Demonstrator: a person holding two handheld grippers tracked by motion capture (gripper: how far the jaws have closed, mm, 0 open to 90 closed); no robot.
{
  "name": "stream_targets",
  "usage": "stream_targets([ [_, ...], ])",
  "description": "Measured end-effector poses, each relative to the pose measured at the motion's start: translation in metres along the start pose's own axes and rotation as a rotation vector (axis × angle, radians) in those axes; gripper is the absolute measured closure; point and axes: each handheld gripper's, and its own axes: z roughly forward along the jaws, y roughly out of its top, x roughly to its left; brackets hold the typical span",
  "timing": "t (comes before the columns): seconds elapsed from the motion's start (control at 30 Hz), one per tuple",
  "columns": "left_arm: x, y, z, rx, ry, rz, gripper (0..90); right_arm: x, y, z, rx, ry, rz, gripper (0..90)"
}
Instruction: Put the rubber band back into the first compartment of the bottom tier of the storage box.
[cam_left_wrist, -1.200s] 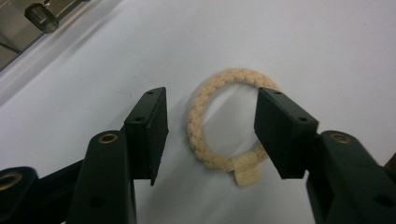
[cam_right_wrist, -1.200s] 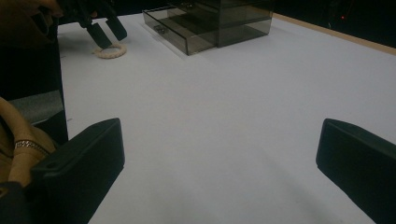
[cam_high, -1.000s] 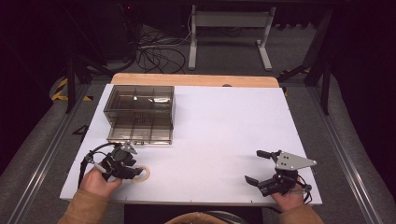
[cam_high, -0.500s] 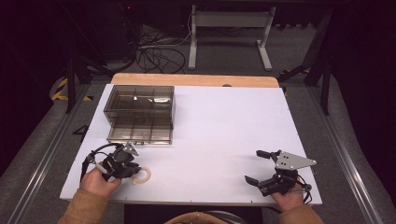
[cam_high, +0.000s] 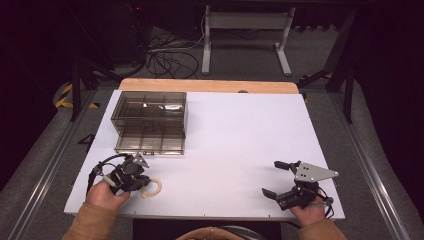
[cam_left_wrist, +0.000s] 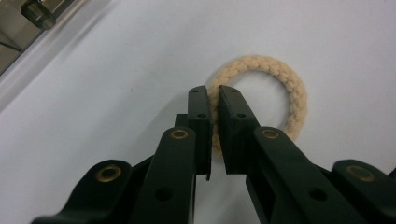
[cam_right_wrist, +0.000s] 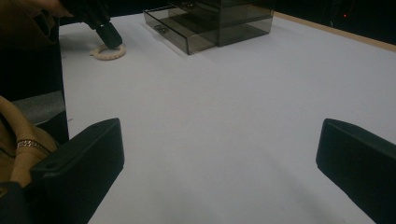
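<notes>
Near the front left corner of the white counter (cam_high: 240, 145), the left gripper (cam_high: 142, 184) has its jaws pinched on the near side of a beige rope ring (cam_left_wrist: 280, 88) that lies flat on the surface, one jaw inside the loop and one outside. Near the front right corner, the right gripper (cam_high: 272, 178) rests in the person's hand with its jaws wide apart and nothing between them. Farther back on the left, a smoky clear drawer box (cam_high: 150, 112) stands toward the back edge with its lower drawer (cam_high: 150, 142) pulled out toward the front.
</notes>
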Motion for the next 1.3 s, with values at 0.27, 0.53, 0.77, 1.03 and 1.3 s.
stream_targets([
  [0.27,-0.001,0.000,-0.008,-0.050,0.003,0.000,83.8,0.000,0.000,0.000,0.002,0.000,-0.002,1.7],
  [0.53,-0.002,-0.002,-0.018,-0.122,0.016,0.003,83.9,0.000,0.000,0.000,0.003,0.000,-0.002,1.7],
  [0.77,-0.002,-0.003,-0.026,-0.188,0.035,0.005,83.9,0.000,0.000,0.000,0.003,0.000,-0.003,1.7],
  [1.03,-0.002,-0.007,-0.035,-0.275,0.041,-0.002,83.9,0.000,0.000,0.000,0.003,-0.001,-0.004,1.7],
  [1.3,-0.001,-0.010,-0.043,-0.350,0.048,-0.010,83.9,0.000,0.000,0.000,0.005,-0.001,-0.005,1.8],
])
